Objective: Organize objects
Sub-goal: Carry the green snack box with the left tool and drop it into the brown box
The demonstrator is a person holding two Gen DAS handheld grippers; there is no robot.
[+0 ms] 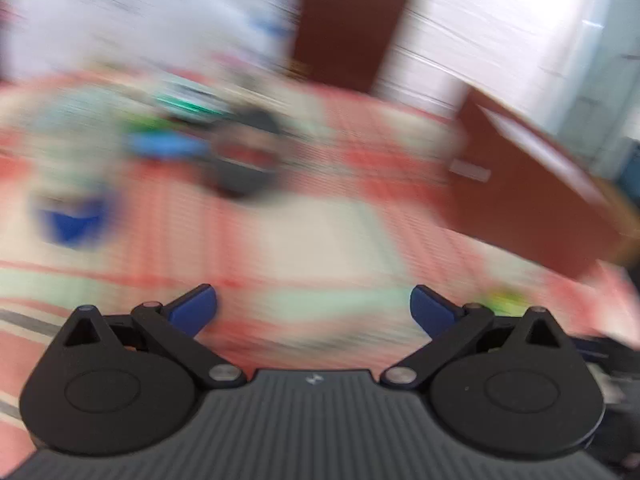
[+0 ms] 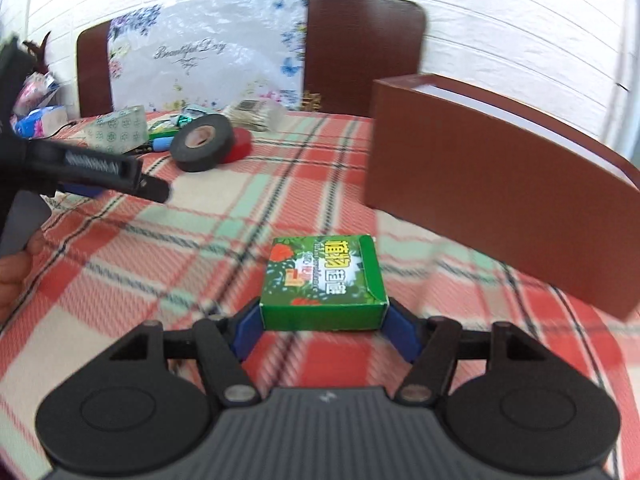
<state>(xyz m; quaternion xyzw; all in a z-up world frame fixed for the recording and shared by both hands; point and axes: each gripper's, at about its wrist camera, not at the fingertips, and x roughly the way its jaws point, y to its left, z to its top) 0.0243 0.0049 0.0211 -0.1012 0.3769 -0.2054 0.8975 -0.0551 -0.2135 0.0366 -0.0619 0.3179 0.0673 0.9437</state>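
My right gripper (image 2: 323,322) is shut on a small green box (image 2: 322,282) with Chinese print, its blue pads against the box's two sides, low over the plaid tablecloth (image 2: 200,240). A brown open box (image 2: 500,196) stands just right of it. My left gripper (image 1: 313,308) is open and empty above the cloth; its view is heavily blurred. It also shows at the left of the right wrist view (image 2: 116,176). A black tape roll (image 2: 204,142) and a red tape roll (image 2: 240,144) lie at the far side.
A patterned green carton (image 2: 118,130), a blue pen (image 2: 162,144), a bundle of cotton swabs (image 2: 252,114) and other small items lie at the table's far left. A brown chair (image 2: 360,52) with a floral bag (image 2: 200,60) stands behind the table. The brown box also shows in the left wrist view (image 1: 532,196).
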